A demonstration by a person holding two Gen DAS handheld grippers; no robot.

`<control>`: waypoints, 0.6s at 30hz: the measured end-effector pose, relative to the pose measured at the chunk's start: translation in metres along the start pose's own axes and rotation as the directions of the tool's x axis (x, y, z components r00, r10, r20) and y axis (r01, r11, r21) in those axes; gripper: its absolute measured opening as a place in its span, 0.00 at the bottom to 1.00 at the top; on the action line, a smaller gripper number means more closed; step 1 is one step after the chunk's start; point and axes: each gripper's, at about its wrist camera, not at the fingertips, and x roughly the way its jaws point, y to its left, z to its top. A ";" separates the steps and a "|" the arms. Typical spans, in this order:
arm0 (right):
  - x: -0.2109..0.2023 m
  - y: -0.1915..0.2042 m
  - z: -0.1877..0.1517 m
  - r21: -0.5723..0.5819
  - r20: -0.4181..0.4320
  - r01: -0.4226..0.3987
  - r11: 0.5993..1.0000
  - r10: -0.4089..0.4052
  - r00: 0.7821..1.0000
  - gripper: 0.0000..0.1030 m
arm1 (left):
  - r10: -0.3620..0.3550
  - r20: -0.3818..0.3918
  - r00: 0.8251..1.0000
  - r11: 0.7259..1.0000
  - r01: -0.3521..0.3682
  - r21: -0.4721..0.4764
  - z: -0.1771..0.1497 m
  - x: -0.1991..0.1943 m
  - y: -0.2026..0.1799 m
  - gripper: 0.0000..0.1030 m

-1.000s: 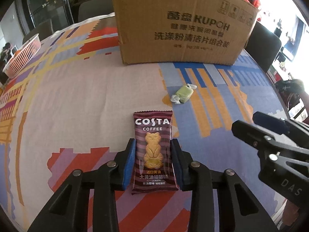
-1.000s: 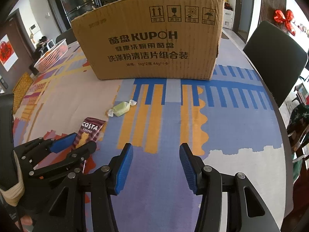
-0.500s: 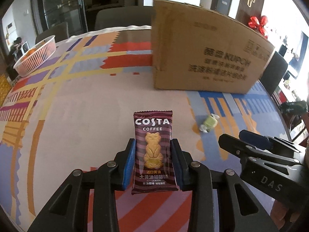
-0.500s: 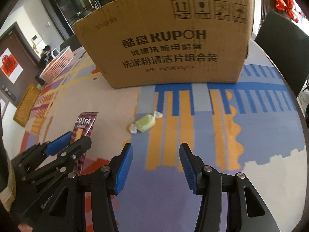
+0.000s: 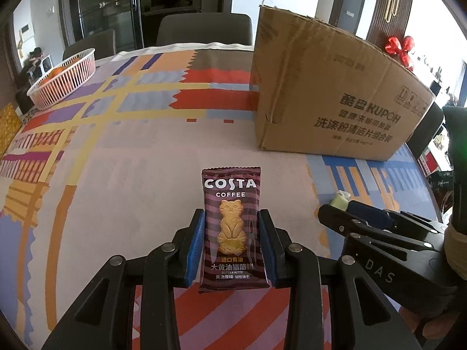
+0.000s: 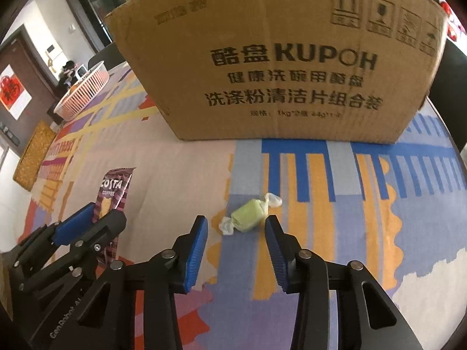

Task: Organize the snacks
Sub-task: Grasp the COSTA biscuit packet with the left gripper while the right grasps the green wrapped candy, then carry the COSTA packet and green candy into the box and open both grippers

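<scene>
Bright blocks of orange, red, purple and blue cover the tablecloth [image 5: 122, 180], and in the left wrist view a large cardboard box [image 5: 327, 93] printed KUPOH stands on it at the far right, with a white slatted basket [image 5: 65, 77] holding something orange far off at the left edge and dark chairs and glass doors behind. That view shows the left gripper [image 5: 232, 242] closed on a maroon Costa Coffee biscuit packet [image 5: 232, 227], both blue pads pressed against its long sides, the cat-shaped biscuit on the label facing the camera and the packet raised clear of the cloth. It also catches the right gripper [image 5: 350, 213] from the side, low at the right, with only a pale green scrap of the candy [image 5: 338, 201] peeking past its tip. From the right wrist view the box fills the upper frame, its front label and handling symbols plainly readable. Here the whole green wrapped candy [image 6: 249, 213] lies on the cloth, white twisted ends out, just ahead of the right gripper [image 6: 236, 227]; its jaws have just been closing but stand apart, pads not touching the sweet. At the lower left, the left gripper [image 6: 90, 224] appears side-on, the packet [image 6: 112, 195] standing up between its fingers.
</scene>
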 end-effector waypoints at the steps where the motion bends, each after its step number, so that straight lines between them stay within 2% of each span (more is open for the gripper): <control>1: 0.002 0.001 0.002 0.000 0.000 0.000 1.000 0.000 1.000 0.38 | -0.001 0.001 1.000 1.000 0.001 -0.002 0.001 0.000 0.000 0.35; 12: 0.014 0.016 0.012 -0.081 0.007 0.059 0.995 -0.059 0.998 0.29 | -0.018 -0.001 1.000 1.000 0.018 -0.012 0.005 0.008 0.000 0.35; 15: 0.015 0.020 0.010 -0.114 0.018 0.102 0.988 -0.100 0.995 0.20 | -0.017 -0.001 1.000 1.000 0.017 -0.014 0.005 0.008 0.000 0.35; 18: 0.015 0.021 0.011 -0.134 0.020 0.106 0.985 -0.104 0.994 0.19 | -0.018 0.004 1.000 1.000 0.018 -0.011 0.006 0.006 -0.001 0.35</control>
